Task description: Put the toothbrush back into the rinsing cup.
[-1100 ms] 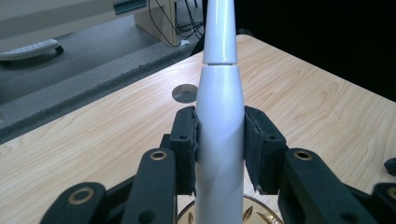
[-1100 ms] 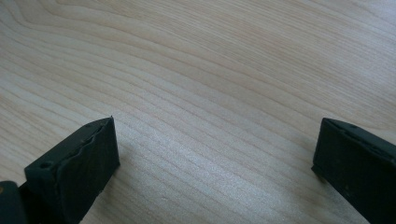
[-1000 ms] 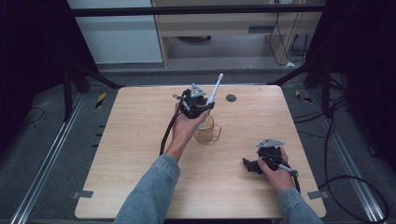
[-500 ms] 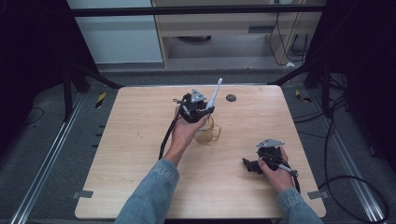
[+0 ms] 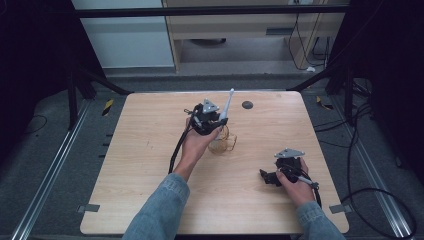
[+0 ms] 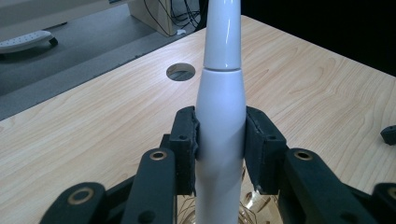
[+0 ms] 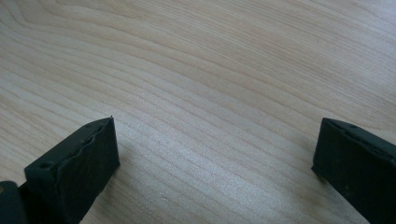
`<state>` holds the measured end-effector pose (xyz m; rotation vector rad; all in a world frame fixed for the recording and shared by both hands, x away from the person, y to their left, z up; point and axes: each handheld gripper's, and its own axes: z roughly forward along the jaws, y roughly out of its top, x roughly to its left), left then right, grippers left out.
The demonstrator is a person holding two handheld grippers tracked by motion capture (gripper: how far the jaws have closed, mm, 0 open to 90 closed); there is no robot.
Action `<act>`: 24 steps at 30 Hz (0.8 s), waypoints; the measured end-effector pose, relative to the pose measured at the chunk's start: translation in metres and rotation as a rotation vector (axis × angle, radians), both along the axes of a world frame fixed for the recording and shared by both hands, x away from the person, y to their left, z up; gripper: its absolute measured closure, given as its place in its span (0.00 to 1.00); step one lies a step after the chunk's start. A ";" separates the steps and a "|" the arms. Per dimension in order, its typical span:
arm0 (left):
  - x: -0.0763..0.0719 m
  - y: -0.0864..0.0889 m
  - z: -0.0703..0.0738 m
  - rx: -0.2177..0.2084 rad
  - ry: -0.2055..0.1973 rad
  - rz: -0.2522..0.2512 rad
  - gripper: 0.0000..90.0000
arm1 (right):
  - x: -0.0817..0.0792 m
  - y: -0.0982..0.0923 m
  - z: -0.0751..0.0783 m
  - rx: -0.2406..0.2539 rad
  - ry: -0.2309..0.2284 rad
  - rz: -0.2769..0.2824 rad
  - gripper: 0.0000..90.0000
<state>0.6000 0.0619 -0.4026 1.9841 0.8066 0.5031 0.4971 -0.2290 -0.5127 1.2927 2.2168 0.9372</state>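
A white toothbrush-like stick (image 5: 226, 106) stands nearly upright, and my left gripper (image 5: 218, 121) is shut on its thick lower part. In the left gripper view the stick's body (image 6: 219, 116) sits pinched between both black pads (image 6: 184, 140). Just beneath it stands a clear glass cup (image 5: 223, 142) on the wooden table (image 5: 150, 130), its rim glinting under the jaws (image 6: 254, 207). Whether the stick's lower end is inside the cup, I cannot tell. My right gripper (image 5: 265, 176) rests low on the table at the near right, open, with bare wood between its jaws (image 7: 215, 154).
A round cable hole (image 5: 247, 105) lies in the table beyond the cup, also visible past the stick (image 6: 180, 71). The left gripper's black cable (image 5: 176, 150) trails along the forearm. Dark floor, rails and cables surround the table.
My left gripper has sunk a little toward the cup with the stick in it, and the stick's tip has dropped slightly. The right gripper has stayed in place.
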 end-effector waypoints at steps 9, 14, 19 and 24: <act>0.001 0.000 -0.004 0.012 0.022 0.005 0.74 | 0.000 0.000 0.000 0.000 0.000 0.000 0.00; 0.002 -0.001 -0.007 0.027 0.043 -0.002 0.74 | 0.000 0.000 0.000 0.000 0.000 0.000 0.00; 0.002 -0.003 -0.010 0.033 0.050 -0.007 0.74 | 0.000 0.000 0.000 0.000 0.000 0.000 0.00; 0.003 0.000 -0.013 0.038 0.060 0.000 0.74 | 0.000 0.000 0.000 0.000 0.000 0.000 0.00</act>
